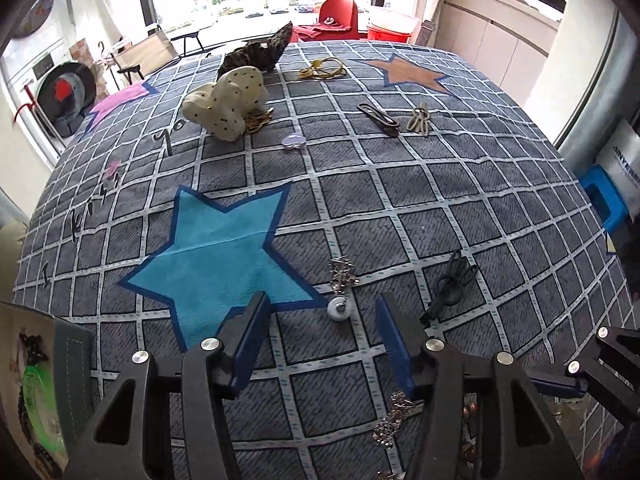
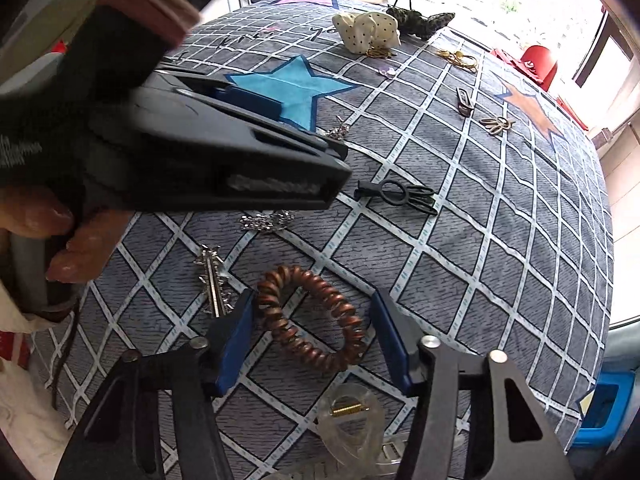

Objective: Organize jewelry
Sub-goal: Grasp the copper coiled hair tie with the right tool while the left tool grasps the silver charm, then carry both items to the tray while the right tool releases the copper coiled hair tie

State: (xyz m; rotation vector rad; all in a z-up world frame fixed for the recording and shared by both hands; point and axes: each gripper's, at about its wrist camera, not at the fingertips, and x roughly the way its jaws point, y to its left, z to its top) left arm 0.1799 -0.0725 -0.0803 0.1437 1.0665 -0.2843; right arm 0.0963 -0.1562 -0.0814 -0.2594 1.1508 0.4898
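Note:
My left gripper [image 1: 324,308] is open and empty just above the cloth. A silver rhinestone clip with a white round charm [image 1: 341,309] lies between its fingertips. A black hair clip [image 1: 450,284] lies to its right, and another silver clip [image 1: 394,416] lies under its right finger. My right gripper [image 2: 314,300] is open, its blue pads either side of a copper spiral hair tie [image 2: 310,316] that lies on the cloth. A silver clip [image 2: 214,280] lies left of it. The left gripper's body [image 2: 208,156] fills the upper left of the right wrist view.
A checked grey cloth with stars [image 1: 360,200] covers the table. Far off lie a cream dotted scrunchie [image 1: 226,104], a dark patterned bow [image 1: 260,52], a gold chain [image 1: 324,69], a brown clip [image 1: 378,118] and a purple heart [image 1: 294,141]. A tray [image 1: 36,392] holds items at the left.

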